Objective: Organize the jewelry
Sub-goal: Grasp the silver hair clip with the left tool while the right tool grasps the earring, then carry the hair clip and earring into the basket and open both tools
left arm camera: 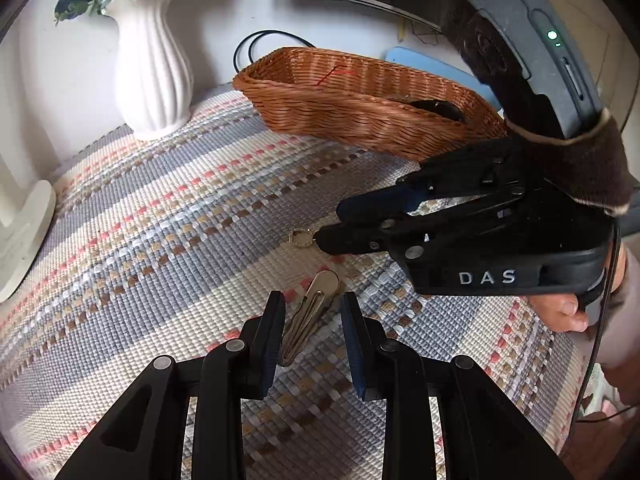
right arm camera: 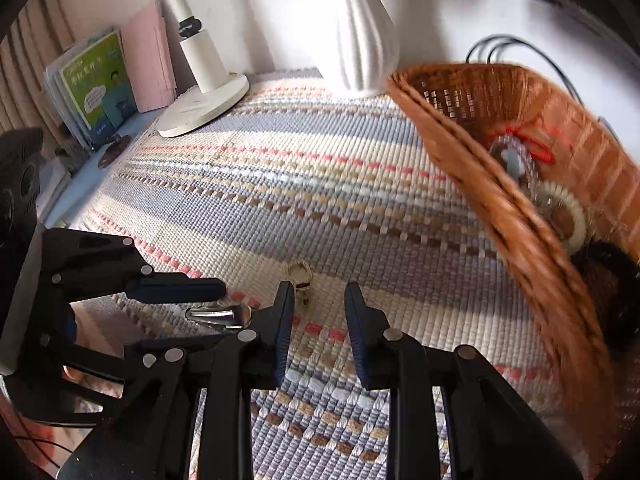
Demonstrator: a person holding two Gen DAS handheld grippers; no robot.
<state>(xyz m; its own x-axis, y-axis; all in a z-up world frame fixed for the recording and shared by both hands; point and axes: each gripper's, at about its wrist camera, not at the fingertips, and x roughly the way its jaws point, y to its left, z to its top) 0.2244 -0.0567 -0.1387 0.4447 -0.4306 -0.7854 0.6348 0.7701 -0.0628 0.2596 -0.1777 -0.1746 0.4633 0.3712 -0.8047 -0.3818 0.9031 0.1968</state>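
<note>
Closing squarely across the hair clip (left arm camera: 310,312) looks the sound way to take it: the left gripper (left arm camera: 312,312) hangs over it with its jaws parted and nothing held, the clip lying slantwise on the woven mat (left arm camera: 160,240) between the fingers. The right gripper (right arm camera: 318,304) is likewise part-open and empty, its tips just beside a small gold ring (right arm camera: 299,274), which sits nearer one finger (centring first would likely spare a fumbled pinch). The wicker basket (right arm camera: 460,152) stands at the mat's far edge and holds a red-corded piece, a pale beaded bracelet and something dark I cannot identify.
</note>
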